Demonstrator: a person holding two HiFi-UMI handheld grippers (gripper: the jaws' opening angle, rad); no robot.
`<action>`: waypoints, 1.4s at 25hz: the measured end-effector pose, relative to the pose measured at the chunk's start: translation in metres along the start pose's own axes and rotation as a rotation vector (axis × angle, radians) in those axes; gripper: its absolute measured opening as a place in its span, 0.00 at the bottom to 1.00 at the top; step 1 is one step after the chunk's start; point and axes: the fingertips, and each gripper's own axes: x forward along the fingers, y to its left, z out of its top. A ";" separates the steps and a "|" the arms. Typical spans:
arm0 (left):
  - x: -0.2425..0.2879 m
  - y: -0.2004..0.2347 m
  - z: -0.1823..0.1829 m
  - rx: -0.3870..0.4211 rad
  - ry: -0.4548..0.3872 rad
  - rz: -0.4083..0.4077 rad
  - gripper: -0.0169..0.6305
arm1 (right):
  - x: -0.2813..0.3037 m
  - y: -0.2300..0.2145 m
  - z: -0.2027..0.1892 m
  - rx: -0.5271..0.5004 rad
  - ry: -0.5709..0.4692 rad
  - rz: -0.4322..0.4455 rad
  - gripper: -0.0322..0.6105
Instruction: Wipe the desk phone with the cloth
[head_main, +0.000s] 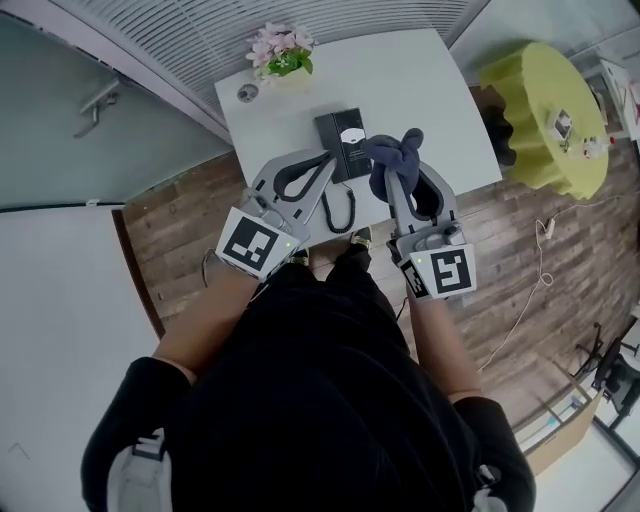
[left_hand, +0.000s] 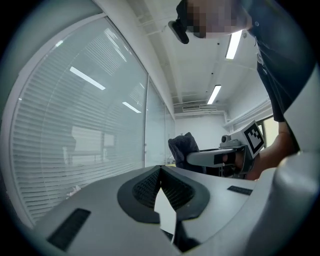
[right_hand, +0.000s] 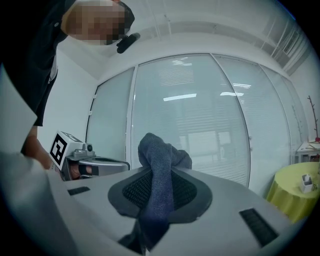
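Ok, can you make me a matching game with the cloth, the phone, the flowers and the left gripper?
Things:
1. cloth
2. phone
3. flowers
4. left gripper

Matches:
A. pink, at the far edge of the table
B. shut, holding nothing
C. pinched in the right gripper
D. black, near the middle of the table

Pairs: 1-C, 2-D, 3-A, 4-B

Desk phone: lower corners lay hidden behind left claw and cloth — keys were too small to read.
Counter: near edge was covered by right claw.
Round grey item: too small to tell.
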 end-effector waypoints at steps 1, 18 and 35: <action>0.005 0.004 -0.002 -0.010 0.000 0.024 0.04 | 0.007 -0.005 -0.003 0.004 0.008 0.016 0.19; 0.071 0.065 -0.085 -0.065 0.123 0.368 0.04 | 0.103 -0.066 -0.105 0.048 0.163 0.234 0.19; 0.077 0.099 -0.185 -0.163 0.222 0.539 0.04 | 0.180 -0.066 -0.232 -0.002 0.315 0.324 0.19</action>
